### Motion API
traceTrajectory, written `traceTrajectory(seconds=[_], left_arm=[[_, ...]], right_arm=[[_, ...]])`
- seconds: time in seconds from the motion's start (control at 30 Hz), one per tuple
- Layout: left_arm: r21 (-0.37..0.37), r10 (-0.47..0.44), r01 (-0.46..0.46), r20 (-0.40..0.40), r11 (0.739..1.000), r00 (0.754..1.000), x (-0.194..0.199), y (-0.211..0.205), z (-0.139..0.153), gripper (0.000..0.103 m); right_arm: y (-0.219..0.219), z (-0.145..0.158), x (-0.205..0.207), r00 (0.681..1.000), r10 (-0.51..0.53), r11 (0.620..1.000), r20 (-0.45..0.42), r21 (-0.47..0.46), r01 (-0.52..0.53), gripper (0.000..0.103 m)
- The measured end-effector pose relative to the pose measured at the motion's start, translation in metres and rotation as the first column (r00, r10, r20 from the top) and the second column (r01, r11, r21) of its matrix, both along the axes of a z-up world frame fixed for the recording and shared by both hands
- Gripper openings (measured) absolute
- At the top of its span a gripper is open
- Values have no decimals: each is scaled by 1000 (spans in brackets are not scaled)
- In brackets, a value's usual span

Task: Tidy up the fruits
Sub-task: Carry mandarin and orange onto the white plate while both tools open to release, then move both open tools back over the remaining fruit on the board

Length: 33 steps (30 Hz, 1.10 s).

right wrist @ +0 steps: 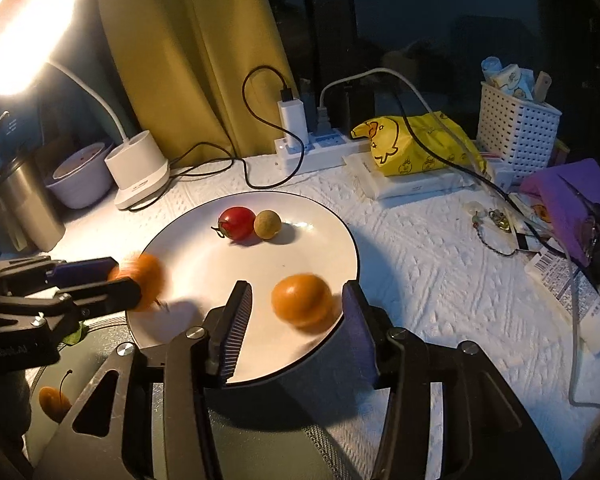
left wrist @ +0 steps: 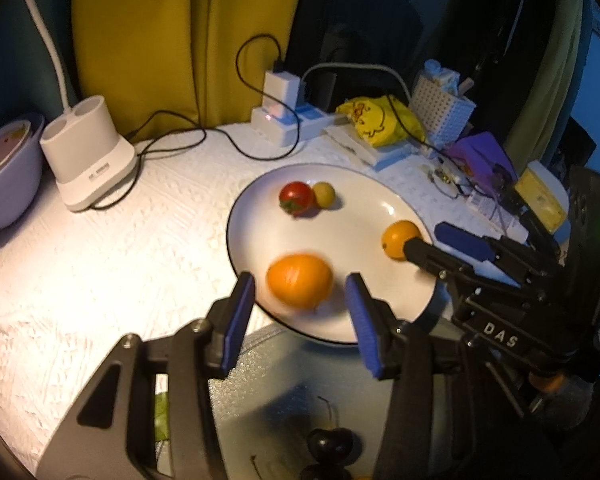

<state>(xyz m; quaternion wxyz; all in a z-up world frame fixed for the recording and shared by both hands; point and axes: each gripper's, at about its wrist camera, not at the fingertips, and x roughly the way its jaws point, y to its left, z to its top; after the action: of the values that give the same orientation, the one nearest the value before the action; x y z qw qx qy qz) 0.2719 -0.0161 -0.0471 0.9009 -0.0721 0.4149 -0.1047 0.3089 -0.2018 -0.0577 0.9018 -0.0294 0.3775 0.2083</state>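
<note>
A white plate (left wrist: 372, 196) (right wrist: 204, 248) holds a red tomato (left wrist: 296, 197) (right wrist: 237, 222), a small yellow-green fruit (left wrist: 324, 194) (right wrist: 267, 223) and two oranges. My left gripper (left wrist: 300, 312) (right wrist: 120, 280) is open around a blurred orange (left wrist: 300, 286) (right wrist: 146, 280) at the plate's near edge. My right gripper (right wrist: 296, 320) (left wrist: 428, 240) is open around the other orange (right wrist: 302, 300) (left wrist: 400, 239). Neither pair of fingers visibly touches its fruit. Dark cherries (left wrist: 332, 444) lie on a grey lid below the left gripper.
A white lamp base (left wrist: 88, 152) (right wrist: 140, 168) and a lilac bowl (left wrist: 8, 168) (right wrist: 80, 178) stand at the left. A power strip (left wrist: 284, 120) (right wrist: 316, 148), a yellow duck bag (left wrist: 380, 120) (right wrist: 412, 144), a white basket (right wrist: 516, 120) and purple clutter (right wrist: 568, 200) fill the back and right.
</note>
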Motion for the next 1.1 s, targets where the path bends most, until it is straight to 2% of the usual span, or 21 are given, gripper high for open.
traceTrajectory(seconds=[0.53,1.1], left_arm=[[-6,10,-10,67,1000,998,-38,4,25,52],[-16,23,-21,102,1000,995,-83,6,34,52]], right_arm=[[0,22,-34,999,5,1000,38,0,-5,50],[1,39,-80,998,18,1000,67,-3,-18,50]])
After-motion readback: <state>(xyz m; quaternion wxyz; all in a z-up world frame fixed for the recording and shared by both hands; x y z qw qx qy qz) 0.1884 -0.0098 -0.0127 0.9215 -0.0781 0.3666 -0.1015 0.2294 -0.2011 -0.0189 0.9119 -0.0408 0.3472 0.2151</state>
